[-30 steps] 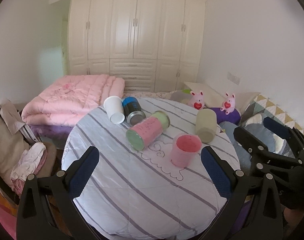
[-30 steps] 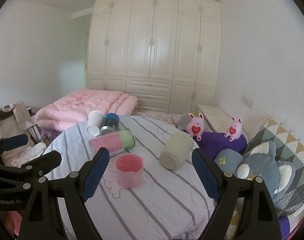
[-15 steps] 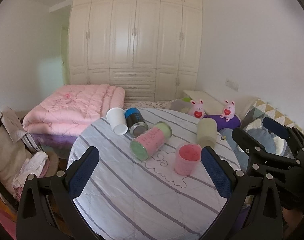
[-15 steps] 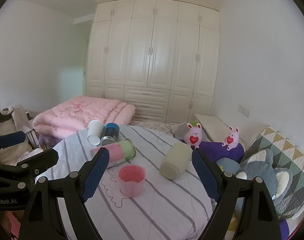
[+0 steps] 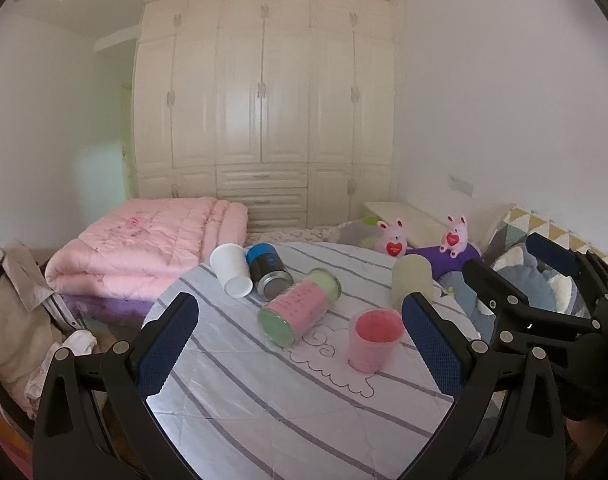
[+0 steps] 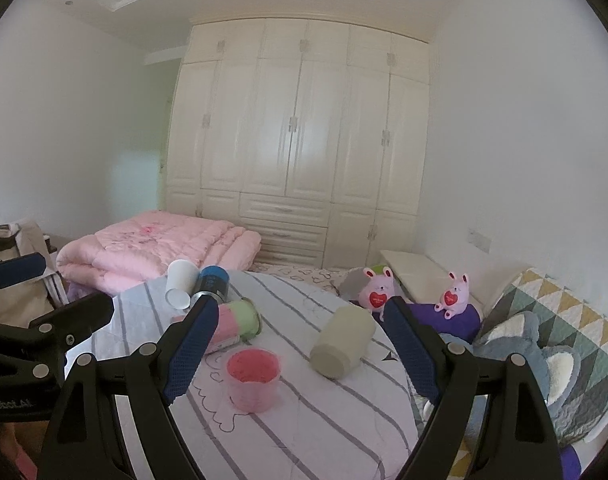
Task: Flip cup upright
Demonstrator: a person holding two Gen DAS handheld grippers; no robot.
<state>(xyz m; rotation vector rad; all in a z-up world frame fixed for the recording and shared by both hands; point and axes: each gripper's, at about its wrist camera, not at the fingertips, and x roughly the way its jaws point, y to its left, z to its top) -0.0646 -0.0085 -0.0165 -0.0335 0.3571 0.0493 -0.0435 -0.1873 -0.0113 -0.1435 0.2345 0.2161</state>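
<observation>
Pink cup point(image 6: 253, 376) stands upright on the striped round table point(image 6: 324, 432); beside it the pale green cup point(image 6: 342, 341) lies on its side. Left gripper point(image 5: 299, 342) and right gripper point(image 6: 299, 346) hover spread wide, empty. Judged: approach stage; next, close on a toppled cup's wall.

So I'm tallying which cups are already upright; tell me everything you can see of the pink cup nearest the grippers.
The pink cup is a short, translucent, plastic-looking tumbler, slightly tapered toward its base, with a darker pink inside. It stands upright, mouth up, on the striped tablecloth beside a cloud-like outline drawing. It looks empty. Nothing touches it: the pink-and-green cup lies on its side behind it, apart, and both open grippers are clear of it.
</observation>
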